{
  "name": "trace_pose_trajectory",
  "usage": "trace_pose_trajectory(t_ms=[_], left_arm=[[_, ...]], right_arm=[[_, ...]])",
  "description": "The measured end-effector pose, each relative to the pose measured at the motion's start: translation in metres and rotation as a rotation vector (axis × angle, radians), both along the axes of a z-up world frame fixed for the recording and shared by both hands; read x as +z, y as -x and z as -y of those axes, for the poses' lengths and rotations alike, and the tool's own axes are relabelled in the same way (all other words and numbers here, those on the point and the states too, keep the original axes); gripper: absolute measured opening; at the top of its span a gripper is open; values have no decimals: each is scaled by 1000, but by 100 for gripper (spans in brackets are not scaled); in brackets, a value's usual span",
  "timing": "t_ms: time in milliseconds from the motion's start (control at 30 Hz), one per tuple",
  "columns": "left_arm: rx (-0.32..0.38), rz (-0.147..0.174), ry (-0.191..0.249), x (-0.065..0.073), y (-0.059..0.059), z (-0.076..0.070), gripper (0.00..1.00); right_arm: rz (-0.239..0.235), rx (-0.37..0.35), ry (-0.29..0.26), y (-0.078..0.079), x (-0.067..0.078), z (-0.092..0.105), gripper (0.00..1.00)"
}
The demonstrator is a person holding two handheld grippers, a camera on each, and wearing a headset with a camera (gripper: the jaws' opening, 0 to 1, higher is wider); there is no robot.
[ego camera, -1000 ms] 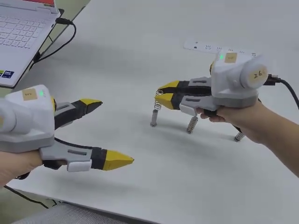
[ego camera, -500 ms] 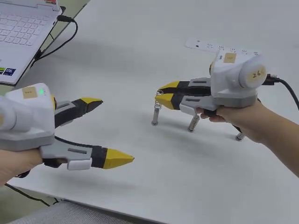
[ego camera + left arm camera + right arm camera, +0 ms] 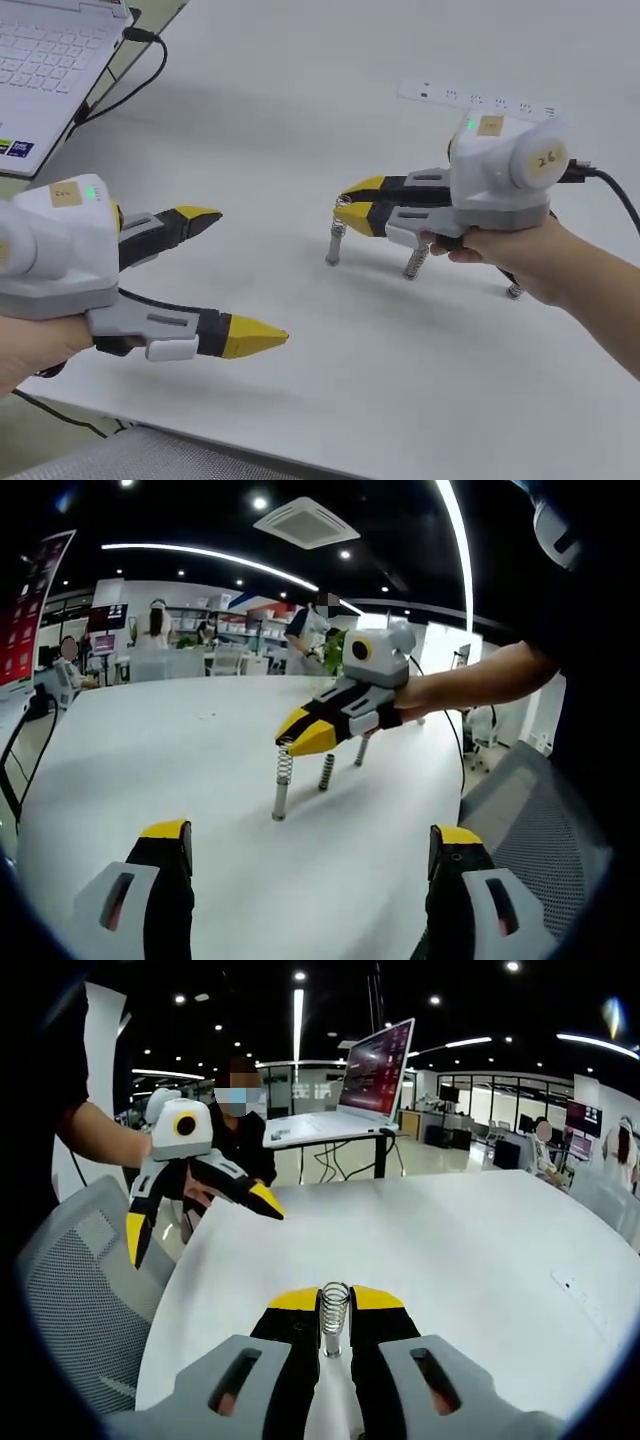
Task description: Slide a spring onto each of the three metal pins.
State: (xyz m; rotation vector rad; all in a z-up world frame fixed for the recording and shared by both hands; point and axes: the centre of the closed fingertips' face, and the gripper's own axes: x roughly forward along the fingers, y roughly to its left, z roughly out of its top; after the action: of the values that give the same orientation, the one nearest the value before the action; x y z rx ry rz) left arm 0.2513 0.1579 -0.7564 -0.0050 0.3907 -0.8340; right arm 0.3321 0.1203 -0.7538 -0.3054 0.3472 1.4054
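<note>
Last spring in hand, I judged. My right gripper (image 3: 352, 207) pinched narrow on spring (image 3: 338, 228), spring threaded over left pin (image 3: 330, 256). My left gripper (image 3: 250, 275) wide, empty, near left. Next move, by my reckoning: push spring down, release.

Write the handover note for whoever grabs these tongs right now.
Left tongs: open, empty, held clear of the pins.
Right tongs: shut on the third spring, which sits on the upper part of the left pin.
Done: middle pin and right pin carry theirs.
Left: probably ease this spring down the pin, then release.
</note>
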Motion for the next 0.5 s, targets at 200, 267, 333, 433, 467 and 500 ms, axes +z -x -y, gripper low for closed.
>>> trace_pose_trajectory(t_ms=[200, 267, 333, 433, 467, 500], left_arm=[[2, -2, -3, -2, 0, -1, 96], [3, -2, -3, -2, 0, -2, 95], [5, -4, -4, -3, 0, -3, 95], [5, -4, -6, -3, 0, -3, 95], [5, -5, -5, -3, 0, -3, 95], [6, -6, -4, -4, 0, -3, 95]], right_arm=[[-9, -1, 11, -2, -9, 0, 8], [-12, 0, 15, -2, -11, 0, 8], [-13, 3, 23, -1, -13, -1, 8], [-13, 7, 37, 0, -17, -2, 8], [-15, 7, 40, 1, -18, -2, 8], [-19, 7, 39, 1, -19, -2, 8]])
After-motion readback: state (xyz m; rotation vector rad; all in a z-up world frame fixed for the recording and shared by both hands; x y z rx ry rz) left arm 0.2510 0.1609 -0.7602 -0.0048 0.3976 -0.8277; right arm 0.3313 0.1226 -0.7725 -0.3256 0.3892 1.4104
